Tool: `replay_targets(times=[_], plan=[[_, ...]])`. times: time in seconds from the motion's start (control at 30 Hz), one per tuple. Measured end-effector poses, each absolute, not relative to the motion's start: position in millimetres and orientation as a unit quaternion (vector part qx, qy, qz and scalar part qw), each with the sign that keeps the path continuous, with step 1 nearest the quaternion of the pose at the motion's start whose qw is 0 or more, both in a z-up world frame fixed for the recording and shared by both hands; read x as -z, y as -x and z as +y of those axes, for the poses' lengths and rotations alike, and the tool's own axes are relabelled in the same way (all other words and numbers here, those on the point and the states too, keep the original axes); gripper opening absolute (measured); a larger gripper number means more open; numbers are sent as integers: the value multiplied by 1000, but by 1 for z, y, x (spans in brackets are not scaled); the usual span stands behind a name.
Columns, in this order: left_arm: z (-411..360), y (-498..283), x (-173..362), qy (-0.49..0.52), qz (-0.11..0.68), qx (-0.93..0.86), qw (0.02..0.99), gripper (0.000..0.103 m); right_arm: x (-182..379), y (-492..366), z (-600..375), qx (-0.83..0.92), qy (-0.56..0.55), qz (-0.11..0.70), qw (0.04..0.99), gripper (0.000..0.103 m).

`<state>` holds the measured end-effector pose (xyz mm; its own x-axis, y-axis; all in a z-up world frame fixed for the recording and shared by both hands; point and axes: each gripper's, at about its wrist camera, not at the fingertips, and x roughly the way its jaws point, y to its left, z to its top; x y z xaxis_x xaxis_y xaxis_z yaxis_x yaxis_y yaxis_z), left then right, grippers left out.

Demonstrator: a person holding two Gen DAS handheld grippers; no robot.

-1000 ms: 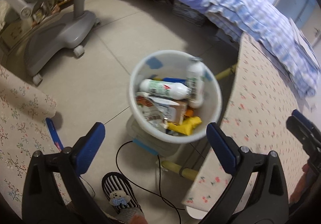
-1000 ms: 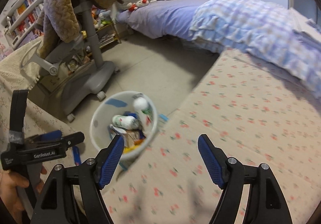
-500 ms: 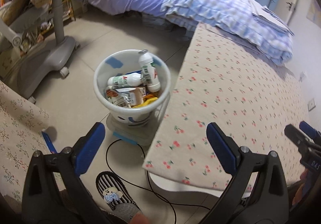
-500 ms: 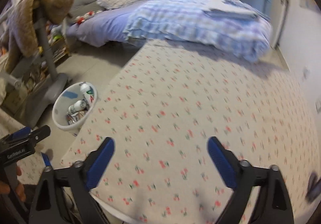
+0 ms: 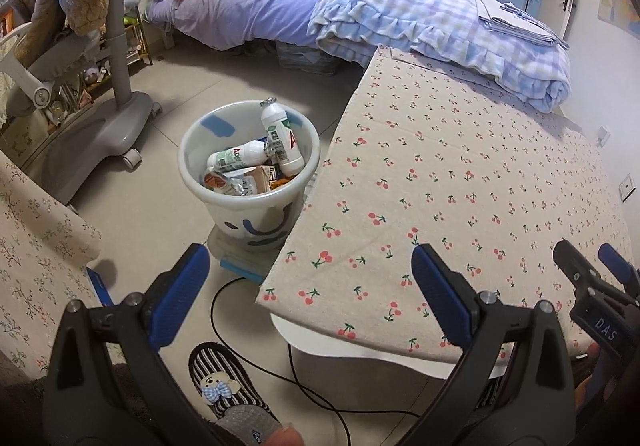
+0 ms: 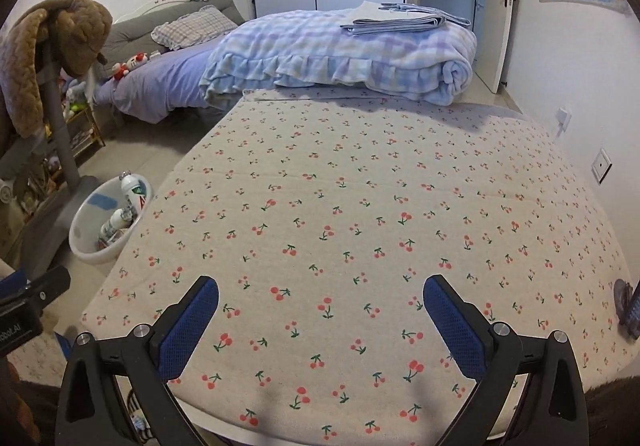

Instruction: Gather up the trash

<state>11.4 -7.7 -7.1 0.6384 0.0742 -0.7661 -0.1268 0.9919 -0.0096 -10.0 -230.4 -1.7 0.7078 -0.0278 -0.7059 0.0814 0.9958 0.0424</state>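
White plastic bin (image 5: pixel 248 182) stands on the floor at ten o'clock from the left claw (image 5: pixel 310 296), tight against the desk (image 5: pixel 460 182) edge, likely so rubbish drops straight in. Inside lie two white bottles (image 5: pixel 280 144), their red lettering only partly readable, over a carton and wrappers. The left claw hangs wide and empty, near a striped slipper (image 5: pixel 224 386). The right claw (image 6: pixel 320 320), also wide and empty, hovers over the cherry-print desk. No trash shows on the cloth, so collecting looks finished. "DAS" and "obot.AI" are printed on the tools.
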Motion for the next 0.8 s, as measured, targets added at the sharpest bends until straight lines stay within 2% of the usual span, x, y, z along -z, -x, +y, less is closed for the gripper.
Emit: replay_targets(times=[0.8], plan=[[-12,-10,9,30,421,-50,905,101,7,7,-231,24,-56,391,918,103]])
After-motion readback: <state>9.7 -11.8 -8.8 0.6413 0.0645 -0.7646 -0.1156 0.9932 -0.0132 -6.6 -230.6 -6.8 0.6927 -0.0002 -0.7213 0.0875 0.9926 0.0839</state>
